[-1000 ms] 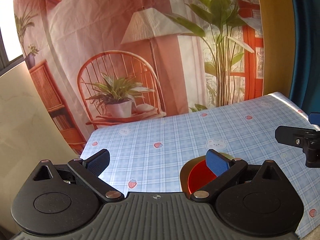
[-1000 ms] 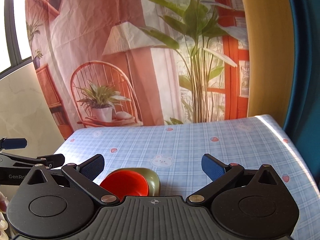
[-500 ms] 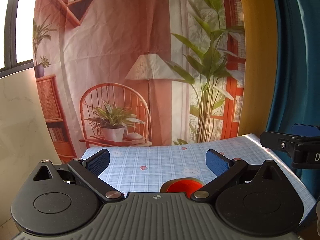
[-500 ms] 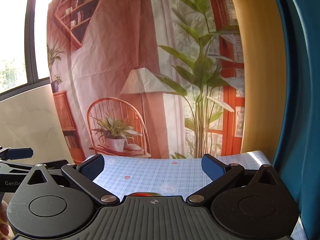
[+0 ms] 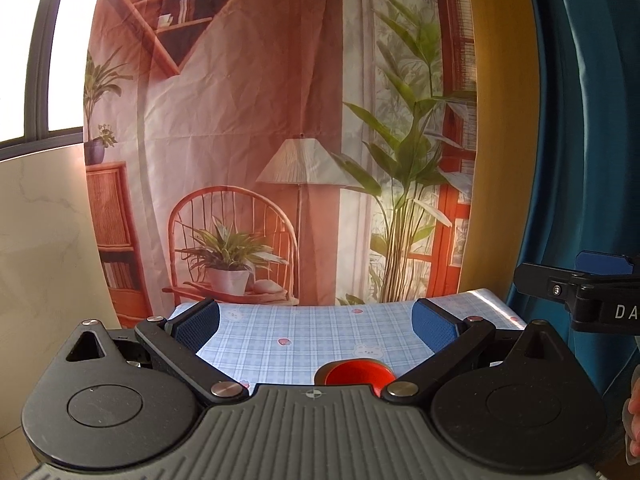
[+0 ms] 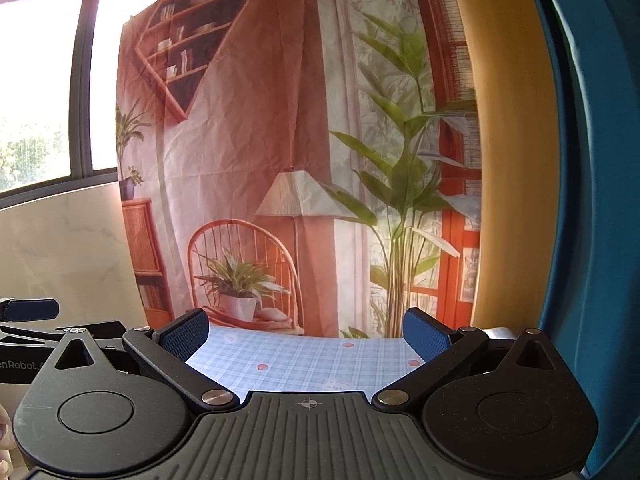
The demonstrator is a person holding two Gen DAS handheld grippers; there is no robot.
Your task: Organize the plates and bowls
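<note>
We're holding both tongs level over the near edge of the tabletop point(image 5: 320, 332), left tongs point(image 5: 316, 320) and right tongs point(image 6: 306, 334) each spread wide and gripping nothing. The red bowl point(image 5: 358, 374) is sitting inside the olive plate point(image 5: 320, 376) just below the left tongs (mostly hidden behind them). Judging from here, we're wanting a slow downward tilt before closing on any rim.

Worktop point(image 5: 312, 332): covered by a blue checked cloth with strawberry and bear prints.
Backdrop point(image 5: 248, 128): hanging fabric printed with chair, lamp, plants, bookshelf.
Curtain point(image 6: 600, 200): teal, at right.
Window point(image 6: 44, 92): bright, at left.
</note>
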